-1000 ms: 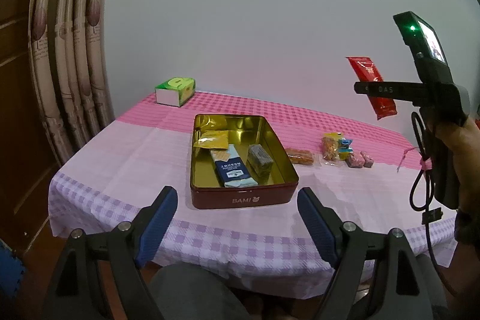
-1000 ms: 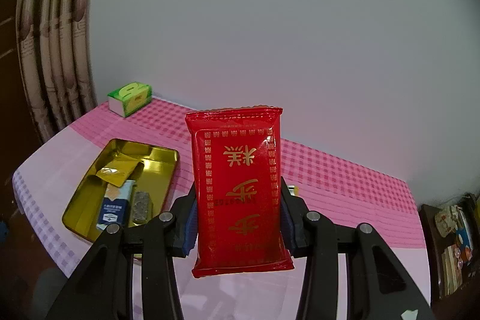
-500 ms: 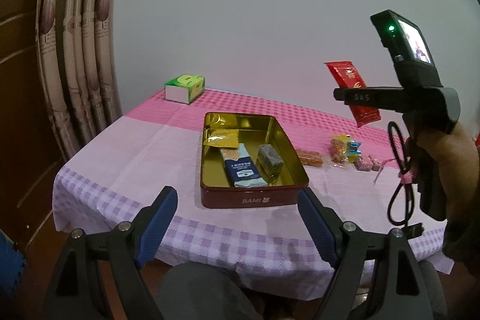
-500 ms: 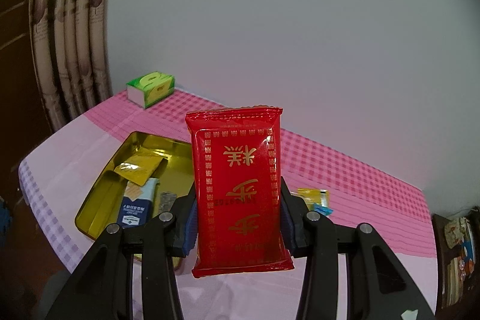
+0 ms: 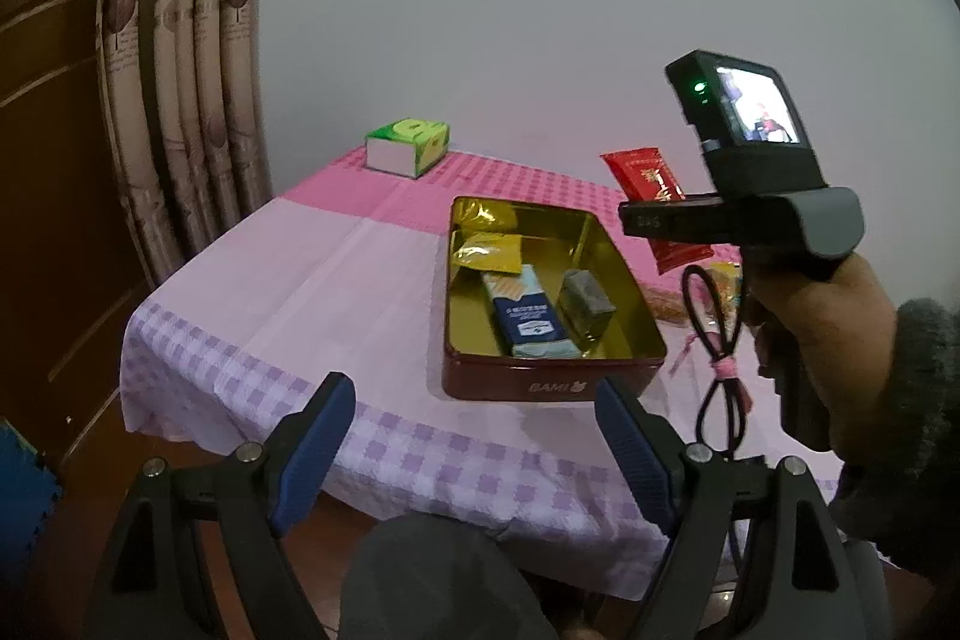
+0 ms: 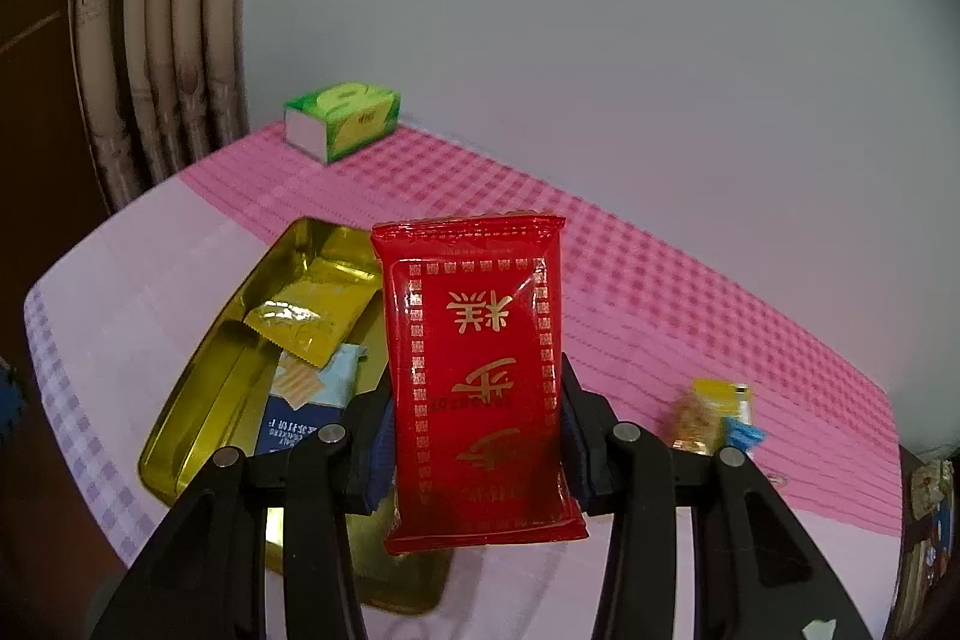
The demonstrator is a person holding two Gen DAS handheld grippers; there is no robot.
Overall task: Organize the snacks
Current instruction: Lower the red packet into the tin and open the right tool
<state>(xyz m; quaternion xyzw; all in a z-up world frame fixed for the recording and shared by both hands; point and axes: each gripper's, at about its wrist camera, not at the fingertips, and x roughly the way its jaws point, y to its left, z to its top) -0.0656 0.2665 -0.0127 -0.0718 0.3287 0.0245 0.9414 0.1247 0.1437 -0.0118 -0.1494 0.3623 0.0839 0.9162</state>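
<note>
Right hand-held gripper (image 6: 477, 436) pinches a red packet (image 6: 477, 370) at centre frame above the tin (image 5: 624, 274); left hand-held gripper (image 5: 474, 448) spread, empty.

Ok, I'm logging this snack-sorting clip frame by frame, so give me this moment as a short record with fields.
right gripper: shut on red snack packet, held upright in the air near the tin
left gripper: open, nothing between its fingers
tin: open on the table, gold inside
in tin: gold sachet, blue-and-white packet, grey wrapped block
outside tin: small snacks on the pink tablecloth
far corner: green box
</note>
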